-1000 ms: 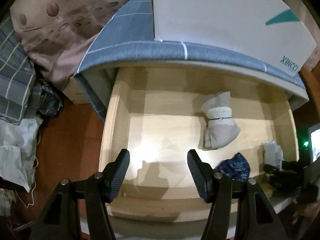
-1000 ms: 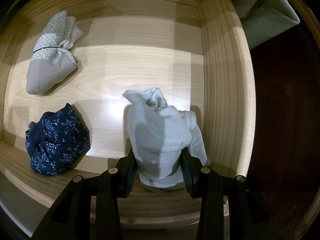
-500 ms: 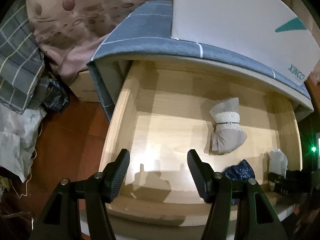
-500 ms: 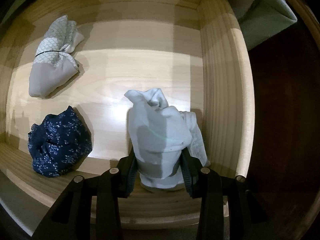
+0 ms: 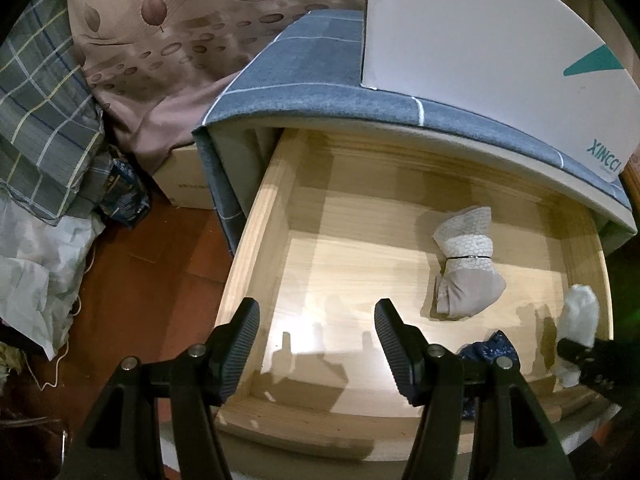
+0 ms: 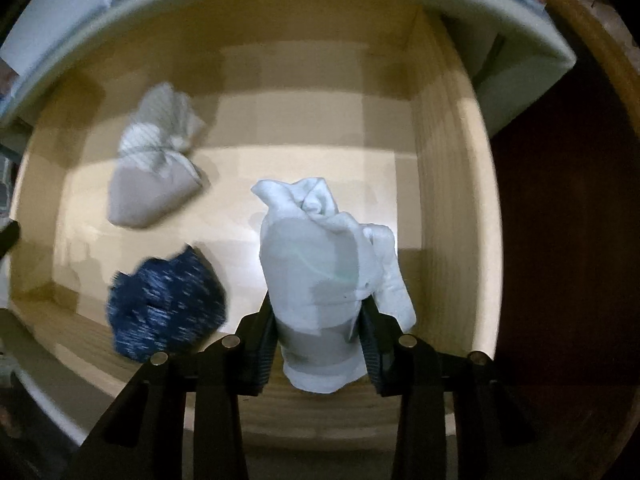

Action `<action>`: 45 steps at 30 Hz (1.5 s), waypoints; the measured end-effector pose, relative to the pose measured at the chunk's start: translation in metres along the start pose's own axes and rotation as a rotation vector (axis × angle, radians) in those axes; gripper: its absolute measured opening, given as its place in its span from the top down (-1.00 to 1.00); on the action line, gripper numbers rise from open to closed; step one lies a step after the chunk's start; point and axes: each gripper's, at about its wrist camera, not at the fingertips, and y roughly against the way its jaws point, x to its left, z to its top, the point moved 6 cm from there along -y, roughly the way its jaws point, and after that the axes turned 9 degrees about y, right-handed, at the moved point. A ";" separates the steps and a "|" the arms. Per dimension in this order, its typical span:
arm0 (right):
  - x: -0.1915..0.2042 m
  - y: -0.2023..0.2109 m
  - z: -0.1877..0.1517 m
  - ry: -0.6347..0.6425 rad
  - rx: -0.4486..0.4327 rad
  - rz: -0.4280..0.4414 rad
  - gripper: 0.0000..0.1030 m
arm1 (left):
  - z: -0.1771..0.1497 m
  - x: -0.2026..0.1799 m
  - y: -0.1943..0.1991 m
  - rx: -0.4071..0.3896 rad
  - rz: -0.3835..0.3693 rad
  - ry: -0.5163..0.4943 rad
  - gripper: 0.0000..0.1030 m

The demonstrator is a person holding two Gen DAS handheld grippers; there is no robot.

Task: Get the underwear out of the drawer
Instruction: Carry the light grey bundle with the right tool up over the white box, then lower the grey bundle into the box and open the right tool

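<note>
The right gripper (image 6: pixel 320 328) clamps a pale grey-white bundle of underwear (image 6: pixel 320 272) between its black ribbed fingers (image 6: pixel 260 340), near the right wall of the open light wooden drawer (image 6: pixel 448 200). A beige tied bundle (image 6: pixel 156 176) lies far left, a navy speckled bundle (image 6: pixel 164 304) near left. The left gripper (image 5: pixel 316 348) hovers with jaws spread, empty, over the drawer's near left corner.

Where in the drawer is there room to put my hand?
The left half of the drawer floor is bare, from its left wall to the beige bundle. The right side is crowded: navy bundle, and white bundle in the right tool.
</note>
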 end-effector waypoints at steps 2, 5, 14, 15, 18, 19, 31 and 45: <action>0.002 0.015 0.003 0.003 -0.026 0.011 0.34 | 0.000 0.001 0.000 0.002 -0.003 0.004 -0.19; 0.004 0.034 0.006 0.005 -0.053 0.028 0.34 | 0.000 0.002 0.000 0.005 -0.006 0.010 -0.19; 0.001 0.086 0.011 0.004 -0.139 0.054 0.34 | 0.000 0.004 0.000 0.008 -0.007 0.018 -0.19; 0.001 0.092 0.015 0.007 -0.152 0.056 0.34 | 0.000 0.004 0.000 0.008 -0.008 0.017 -0.19; 0.001 0.116 0.025 0.018 -0.212 0.067 0.34 | 0.000 0.004 -0.001 0.006 -0.003 0.016 -0.19; 0.001 0.122 0.028 0.020 -0.224 0.068 0.34 | 0.000 0.004 -0.001 0.006 -0.004 0.015 -0.19; 0.000 0.204 0.078 0.023 -0.380 0.062 0.34 | 0.001 0.004 0.001 0.002 -0.007 0.031 -0.19; -0.003 0.245 0.173 0.013 -0.480 -0.008 0.34 | 0.001 0.009 0.004 -0.004 -0.029 0.059 -0.19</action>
